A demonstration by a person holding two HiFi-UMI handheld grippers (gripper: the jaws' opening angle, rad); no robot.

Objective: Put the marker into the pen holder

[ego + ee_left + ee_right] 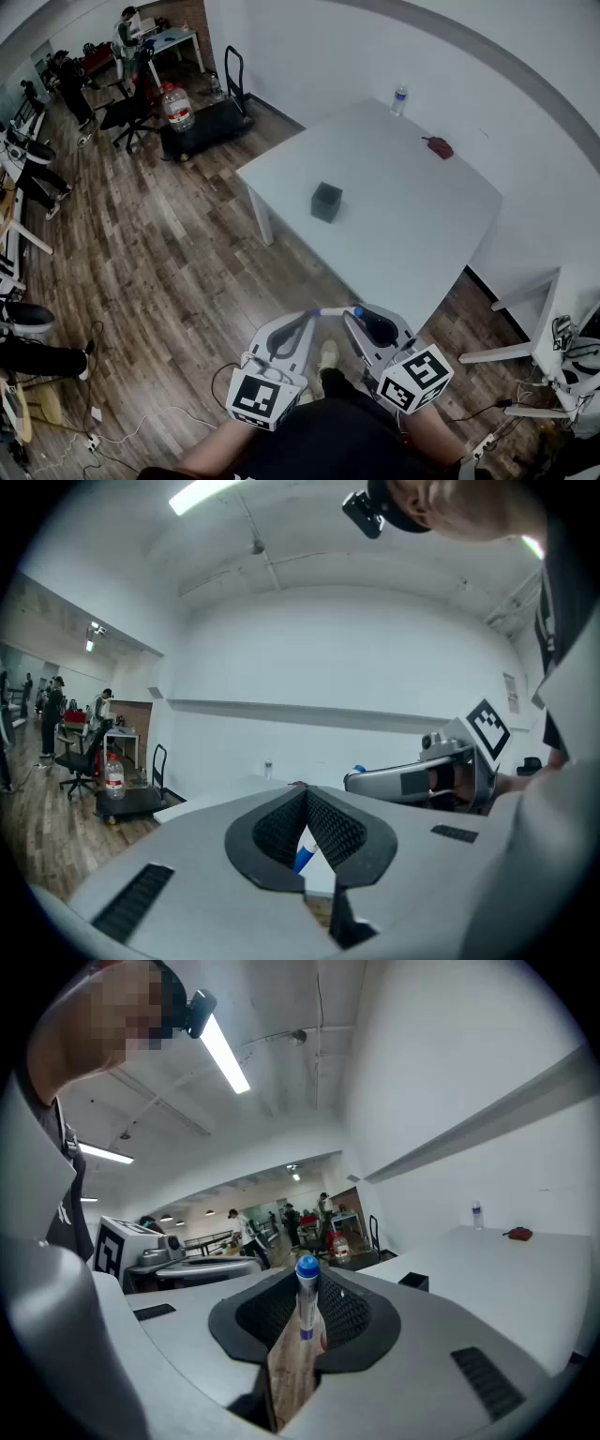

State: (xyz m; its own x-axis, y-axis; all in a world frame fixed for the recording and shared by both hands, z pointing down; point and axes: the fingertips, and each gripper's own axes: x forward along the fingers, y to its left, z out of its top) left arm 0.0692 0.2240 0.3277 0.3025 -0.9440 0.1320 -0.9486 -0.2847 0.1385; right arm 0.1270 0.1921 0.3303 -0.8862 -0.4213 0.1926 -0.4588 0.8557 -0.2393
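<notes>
The black cube-shaped pen holder stands on the white table, towards its near left side. Both grippers hang over the wooden floor, short of the table's near corner, with their tips close together. My right gripper is shut on a white marker with a blue cap, and the cap pokes out past the jaw tips. The marker lies between the two grippers' tips in the head view. The tips of my left gripper meet. A blue and white bit shows in the gap behind them; I cannot tell whether it is gripped.
A red object and a water bottle sit at the table's far side. White walls run behind the table, and a white chair is at the right. People, chairs and a cart with a large bottle are far off at the left.
</notes>
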